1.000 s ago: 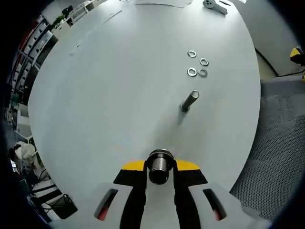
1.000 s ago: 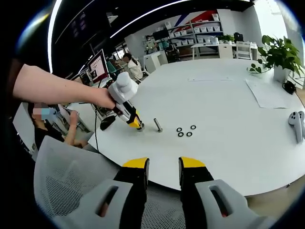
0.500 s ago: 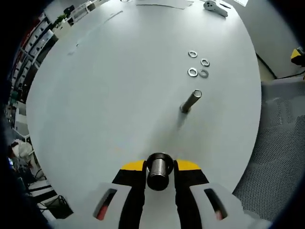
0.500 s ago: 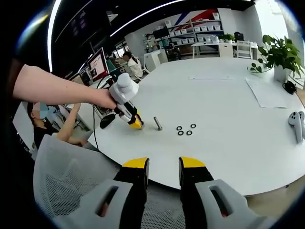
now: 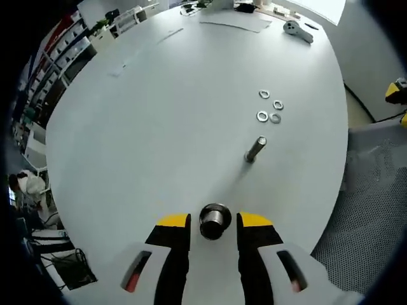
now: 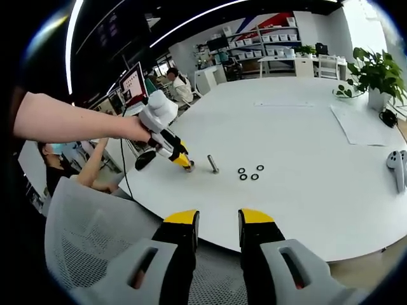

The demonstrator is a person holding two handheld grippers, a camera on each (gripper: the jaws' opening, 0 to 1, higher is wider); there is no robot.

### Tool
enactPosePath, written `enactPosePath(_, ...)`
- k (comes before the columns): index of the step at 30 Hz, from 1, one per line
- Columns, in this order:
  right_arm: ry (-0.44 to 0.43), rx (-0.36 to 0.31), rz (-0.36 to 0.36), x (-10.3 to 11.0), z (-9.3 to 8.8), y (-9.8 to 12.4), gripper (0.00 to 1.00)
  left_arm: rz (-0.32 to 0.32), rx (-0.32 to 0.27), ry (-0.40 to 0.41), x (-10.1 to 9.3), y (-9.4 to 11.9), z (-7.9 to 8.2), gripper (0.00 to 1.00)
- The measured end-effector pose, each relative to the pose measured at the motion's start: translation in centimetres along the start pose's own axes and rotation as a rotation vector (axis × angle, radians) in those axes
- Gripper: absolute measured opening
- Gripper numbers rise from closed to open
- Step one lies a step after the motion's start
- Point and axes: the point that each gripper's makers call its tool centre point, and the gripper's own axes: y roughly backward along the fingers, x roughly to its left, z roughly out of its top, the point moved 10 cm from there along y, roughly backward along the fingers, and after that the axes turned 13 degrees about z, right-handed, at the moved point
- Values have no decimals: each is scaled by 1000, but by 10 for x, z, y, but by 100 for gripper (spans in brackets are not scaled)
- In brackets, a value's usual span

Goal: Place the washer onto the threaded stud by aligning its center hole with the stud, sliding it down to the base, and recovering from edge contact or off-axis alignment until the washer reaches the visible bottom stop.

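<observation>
A short threaded metal cylinder [image 5: 215, 220] stands on the white table [image 5: 159, 127], between the jaws of my left gripper [image 5: 213, 223]. The jaws are open, with a gap on each side of it. Beyond it the slim stud [image 5: 255, 149] stands upright, and several washers [image 5: 270, 109] lie flat just past it. In the right gripper view a person's hand holds the left gripper [image 6: 184, 162] low beside the stud [image 6: 213, 164], left of the washers [image 6: 250, 173]. My right gripper [image 6: 218, 222] is open and holds nothing, short of the table's near edge.
A grey mesh chair [image 6: 89, 241] sits below the right gripper and beside the table edge [image 5: 372, 210]. A white controller [image 5: 297, 28] and sheets of paper [image 5: 236, 19] lie at the far side. A potted plant [image 6: 375, 73] stands at the right.
My left gripper's jaws have opened off the metal cylinder and drawn back a little, leaving it standing on the table. The right gripper has stayed still.
</observation>
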Motion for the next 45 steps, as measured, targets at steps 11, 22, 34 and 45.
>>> enactPosePath(11, 0, -3, 12, 5, 2, 2, 28, 33, -82, 99, -10, 33, -11, 27)
enactPosePath(22, -5, -6, 0, -1, 1, 1, 28, 54, -190, 208, -19, 65, -22, 27)
enactPosePath(34, -9, 28, -24, -1, -4, -1, 28, 37, -346, 374, -34, 97, -47, 28)
enactPosePath(45, -10, 48, -70, -1, -5, 1, 29, -13, -437, 473, -48, 126, -70, 29)
